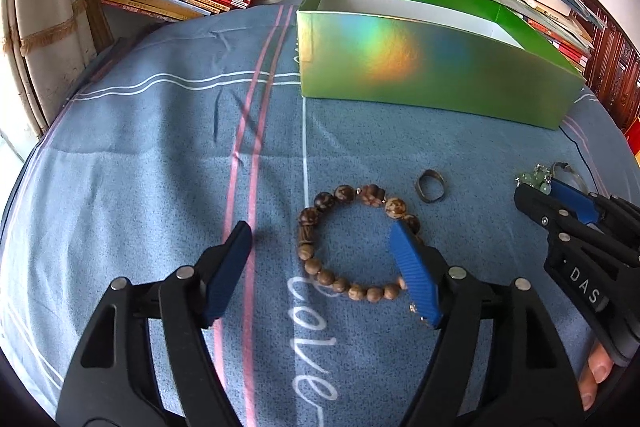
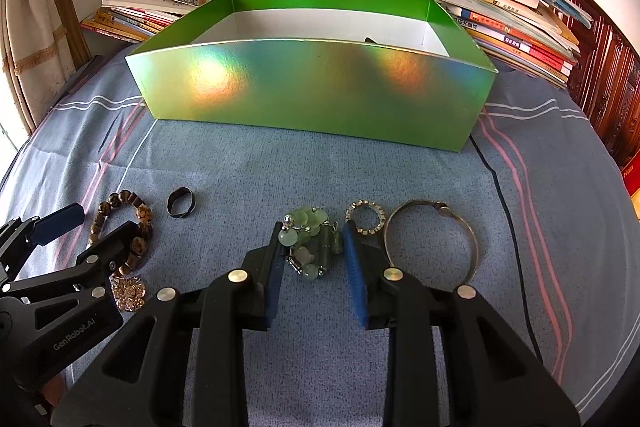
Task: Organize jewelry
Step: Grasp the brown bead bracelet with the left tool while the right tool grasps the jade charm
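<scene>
A brown wooden bead bracelet (image 1: pixel 344 193) lies flat on the blue cloth. My left gripper (image 1: pixel 320 229) stands open around it: the left finger sits outside the loop and the right finger covers its right side, with no pad pressing. A bunched green bead bracelet (image 2: pixel 310 243) sits between the pads of my right gripper (image 2: pixel 313 227), which touch it on both sides. The open green holographic box (image 2: pixel 312 87) stands behind. In the left wrist view the right gripper (image 1: pixel 538 187) shows at the right edge with green beads (image 1: pixel 540 178) at its tips.
On the cloth lie a dark ring (image 2: pixel 181 202), a sparkly round ring (image 2: pixel 365 219), a silver bangle (image 2: pixel 434 239) and a gold filigree piece (image 2: pixel 128 291). Book stacks (image 2: pixel 512 23) flank the box. The left gripper (image 2: pixel 108 219) is close on the left.
</scene>
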Demonstrator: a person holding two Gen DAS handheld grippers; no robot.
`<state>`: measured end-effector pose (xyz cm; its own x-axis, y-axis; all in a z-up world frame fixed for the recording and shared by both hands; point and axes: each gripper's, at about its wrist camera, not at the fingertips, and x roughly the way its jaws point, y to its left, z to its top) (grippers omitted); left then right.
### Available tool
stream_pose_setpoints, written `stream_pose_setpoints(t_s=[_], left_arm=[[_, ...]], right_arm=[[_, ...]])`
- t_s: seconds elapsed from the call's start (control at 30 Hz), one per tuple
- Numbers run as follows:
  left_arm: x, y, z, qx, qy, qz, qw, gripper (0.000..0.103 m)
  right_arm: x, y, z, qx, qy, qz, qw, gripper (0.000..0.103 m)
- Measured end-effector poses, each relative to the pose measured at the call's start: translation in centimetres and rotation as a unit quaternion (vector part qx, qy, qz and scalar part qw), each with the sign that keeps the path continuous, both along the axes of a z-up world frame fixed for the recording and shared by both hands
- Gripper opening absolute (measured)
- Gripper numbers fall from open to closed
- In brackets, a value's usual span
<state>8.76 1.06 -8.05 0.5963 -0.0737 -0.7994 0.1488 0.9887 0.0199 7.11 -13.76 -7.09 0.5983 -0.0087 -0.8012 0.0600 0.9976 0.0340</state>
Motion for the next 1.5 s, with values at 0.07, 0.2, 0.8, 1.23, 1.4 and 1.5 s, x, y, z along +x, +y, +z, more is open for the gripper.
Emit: stream_pose_setpoints(t_s=[0.07,0.2,0.8,1.23,1.4,1.5], left_arm=[[0.1,0.0,0.0,0.0,0.0,0.0,1.0,0.072],[0.1,0.1,0.0,0.0,0.0,0.0,1.0,0.073],[0.0,0.3,0.0,0.003,0.0,-0.001,1.0,0.073],[-1.5,-1.3,0.5,0.005,0.007,-0.041,0.9991,0.009],[-1.7,-1.2,0.6,0.001,0.012,-0.038,0.9992,0.009],[-1.9,-1.1,0.7,-0.001,0.01,-0.037,0.9993,0.009]], right_arm=[[0.0,0.0,0.0,0.0,0.0,0.0,1.0,0.03],[0.0,0.0,0.0,0.0,0.0,0.0,1.0,0.03],[-0.1,0.0,-0.1,-0.002,0.001,0.0,1.0,0.036],[-0.4,0.3,-0.1,-0.004,-0.001,0.004,1.0,0.027],[-0.9,0.4,0.0,-0.001,-0.001,0.004,1.0,0.025],[-1.1,0.2,0.0,0.003,-0.001,0.002,1.0,0.025]])
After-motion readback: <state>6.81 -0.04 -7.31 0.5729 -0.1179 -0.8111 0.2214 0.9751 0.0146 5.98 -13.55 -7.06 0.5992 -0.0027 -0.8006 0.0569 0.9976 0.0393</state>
